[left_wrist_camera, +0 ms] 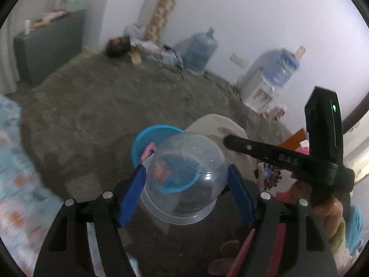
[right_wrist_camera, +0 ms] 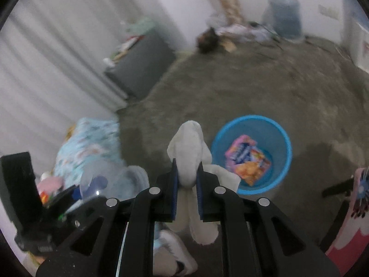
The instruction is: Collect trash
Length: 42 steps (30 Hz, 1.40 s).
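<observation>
Our left gripper has its blue pads clamped on a clear plastic cup, held mouth toward the camera at the lower middle of the left wrist view. Through and behind the cup we see the blue bin, just above it in the frame, with a pink snack wrapper showing at its rim.

Our right gripper is closed on a white crumpled cloth that sticks up past the fingertips at the middle of the right wrist view. The bin stands on the floor just right of the cloth, the wrapper lying inside it.

Beyond, a grey-brown carpet fills the room. A grey cabinet sits at upper left beside pale curtains, and a large water jug stands against the white wall at upper right. A patterned light-blue fabric lies at left.
</observation>
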Each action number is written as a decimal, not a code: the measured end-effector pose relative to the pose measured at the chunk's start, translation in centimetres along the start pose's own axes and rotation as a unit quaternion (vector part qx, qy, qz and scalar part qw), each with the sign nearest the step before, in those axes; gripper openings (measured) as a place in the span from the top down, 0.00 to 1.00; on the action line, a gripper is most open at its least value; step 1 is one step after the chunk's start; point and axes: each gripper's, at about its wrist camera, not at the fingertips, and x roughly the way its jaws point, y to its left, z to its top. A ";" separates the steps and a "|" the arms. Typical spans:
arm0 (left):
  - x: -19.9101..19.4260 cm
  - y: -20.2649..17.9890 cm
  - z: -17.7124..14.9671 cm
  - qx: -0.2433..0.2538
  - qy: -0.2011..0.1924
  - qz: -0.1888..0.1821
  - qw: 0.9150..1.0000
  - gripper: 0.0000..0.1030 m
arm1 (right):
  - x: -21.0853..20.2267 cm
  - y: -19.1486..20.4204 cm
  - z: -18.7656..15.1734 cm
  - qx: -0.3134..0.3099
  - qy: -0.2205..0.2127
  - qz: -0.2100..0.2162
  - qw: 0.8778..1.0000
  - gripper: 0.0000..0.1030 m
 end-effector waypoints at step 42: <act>-33.5 10.4 -19.4 -0.094 -0.255 0.187 0.944 0.06 | -2.3 20.7 -3.6 -0.210 0.033 0.152 0.965 0.21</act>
